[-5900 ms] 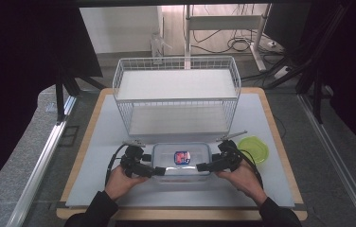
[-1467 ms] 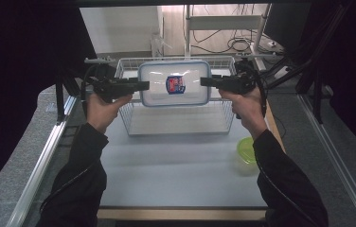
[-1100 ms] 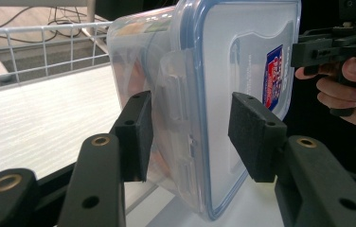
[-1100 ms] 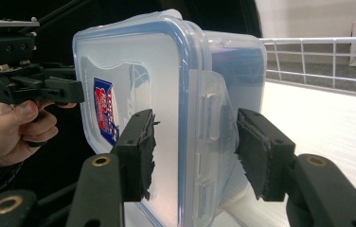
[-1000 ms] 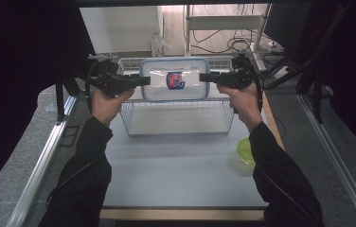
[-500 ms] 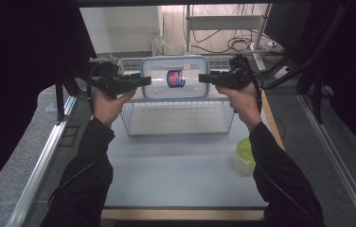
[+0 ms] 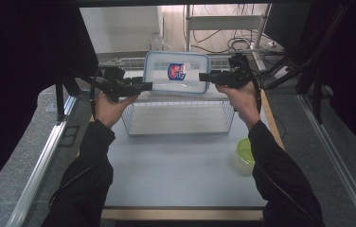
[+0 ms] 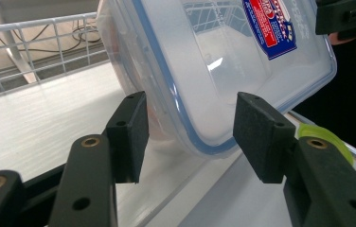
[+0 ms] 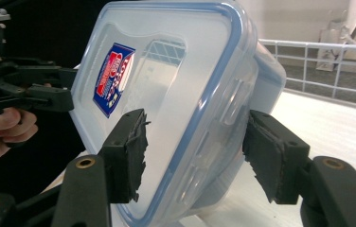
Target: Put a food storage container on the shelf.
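High view: clear plastic container (image 7: 177, 72), rounded-rectangle, blue-rimmed lid with a red-and-blue label (image 7: 177, 71), sits tipped up on the top shelf of the white wire rack (image 7: 178, 111). Lid faces the camera; long axis runs 9 to 3 o'clock. Left gripper (image 7: 144, 86) at the box's 8 o'clock corner, right gripper (image 7: 203, 76) at its 3 o'clock edge. A lime-green lid (image 7: 245, 150) lies on the pale grey table (image 7: 166, 175) at 4 o'clock, well apart from the rack.

Left gripper view: black jaws with blocky matte pads stand about half apart, one each side of the container's rounded lower corner. Pads clear of the plastic; the jaws have just been opening. Shelf surface is smooth white board behind thin wire rails. The other gripper and fingertips appear at 2 o'clock.

Right gripper view: the container's depth shows here — translucent frosted wall, moulded lid latch, the lid's thick blue rim. Jaws roughly half apart, straddling the lid edge, also just opening. Left pad is close to the lid face; contact hard to judge, probably none.
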`<state>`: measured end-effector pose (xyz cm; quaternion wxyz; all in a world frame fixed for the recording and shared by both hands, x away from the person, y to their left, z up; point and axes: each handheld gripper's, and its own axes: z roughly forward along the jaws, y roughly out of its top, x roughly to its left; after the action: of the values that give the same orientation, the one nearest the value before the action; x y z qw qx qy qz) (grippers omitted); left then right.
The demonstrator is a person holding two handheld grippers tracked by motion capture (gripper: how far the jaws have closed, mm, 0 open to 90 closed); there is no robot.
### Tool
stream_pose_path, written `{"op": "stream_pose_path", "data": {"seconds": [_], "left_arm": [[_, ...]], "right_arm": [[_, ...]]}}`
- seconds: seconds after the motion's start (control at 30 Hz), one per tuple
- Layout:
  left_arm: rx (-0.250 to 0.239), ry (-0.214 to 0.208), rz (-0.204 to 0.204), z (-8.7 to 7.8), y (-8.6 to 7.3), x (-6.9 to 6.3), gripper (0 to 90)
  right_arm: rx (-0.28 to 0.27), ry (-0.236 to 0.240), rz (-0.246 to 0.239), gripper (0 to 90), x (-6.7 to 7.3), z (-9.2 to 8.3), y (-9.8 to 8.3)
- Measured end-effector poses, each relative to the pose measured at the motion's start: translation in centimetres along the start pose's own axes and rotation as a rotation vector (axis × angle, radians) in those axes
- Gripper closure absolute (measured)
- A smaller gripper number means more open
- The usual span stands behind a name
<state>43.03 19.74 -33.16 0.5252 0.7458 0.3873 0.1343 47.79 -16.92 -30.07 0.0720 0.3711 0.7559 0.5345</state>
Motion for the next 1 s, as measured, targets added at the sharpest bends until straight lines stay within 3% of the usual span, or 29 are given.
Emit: {"op": "stream_pose_path", "data": {"seconds": [0.13, 0.27, 0.63, 0.7, 0.77, 0.87, 1.0], "left_arm": [[-0.008, 0.009, -0.009, 0.1, 0.0, -0.1, 45.6], [-0.030, 0.010, -0.016, 0.2, 0.2, -0.2, 42.4], [-0.062, 0.031, -0.040, 0.3, 0.8, 0.0, 41.9], [-0.077, 0.037, -0.031, 0.3, 0.9, 0.0, 37.7], [-0.078, 0.052, -0.006, 0.3, 0.9, -0.3, 31.2], [-0.083, 0.067, 0.021, 0.0, 0.8, -0.6, 30.9], [-0.099, 0.067, 0.040, -0.9, 0.3, -1.4, 39.1]], "right_arm": [[-0.005, -0.020, -0.006, 40.4, 0.2, 0.0, 0.2], [0.007, -0.100, -0.053, 41.3, 0.6, 0.1, 0.3], [0.011, -0.103, -0.059, 42.4, 0.7, 0.7, -0.1], [-0.004, -0.097, -0.047, 42.4, 0.7, 0.5, -0.1], [0.010, -0.121, -0.074, 42.4, 0.7, 0.3, -0.1], [-0.001, -0.122, -0.077, 42.4, 0.7, 0.0, -0.1], [-0.018, -0.122, -0.101, 49.1, 0.9, -0.9, -0.6]]}}
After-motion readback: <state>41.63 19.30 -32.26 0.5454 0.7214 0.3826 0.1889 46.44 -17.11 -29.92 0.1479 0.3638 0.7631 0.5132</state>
